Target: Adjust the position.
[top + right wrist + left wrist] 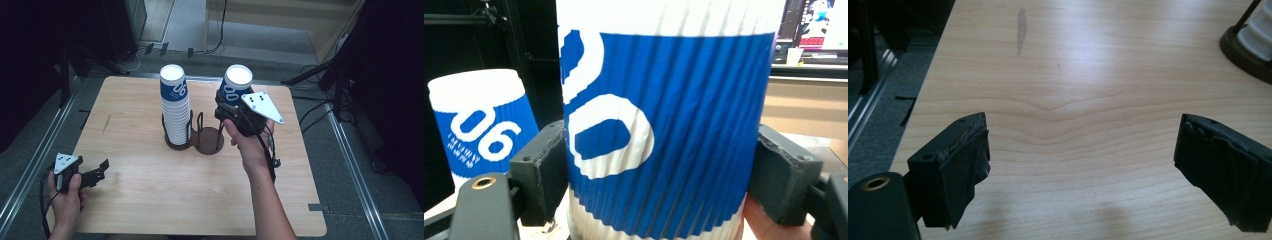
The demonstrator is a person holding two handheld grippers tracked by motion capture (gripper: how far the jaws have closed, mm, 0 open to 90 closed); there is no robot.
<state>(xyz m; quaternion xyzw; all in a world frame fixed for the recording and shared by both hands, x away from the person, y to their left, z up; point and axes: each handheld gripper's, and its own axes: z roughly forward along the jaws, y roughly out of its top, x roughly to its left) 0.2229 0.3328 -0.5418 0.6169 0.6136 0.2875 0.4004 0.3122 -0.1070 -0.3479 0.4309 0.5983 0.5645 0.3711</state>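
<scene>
Up high, right gripper point(232, 111) clamps cup point(236, 84).

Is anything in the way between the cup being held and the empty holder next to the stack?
Nothing visible. The right tongs hold the blue-and-white ribbed paper cup above the empty dark round wire holder.

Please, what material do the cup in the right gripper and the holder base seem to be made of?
The cup looks like ribbed paper, matte, printed blue and white: fine vertical ridges run down its wall. The holder base seems dark brown wood or plastic, hard to tell, with thin black wire posts, probably metal.
</scene>
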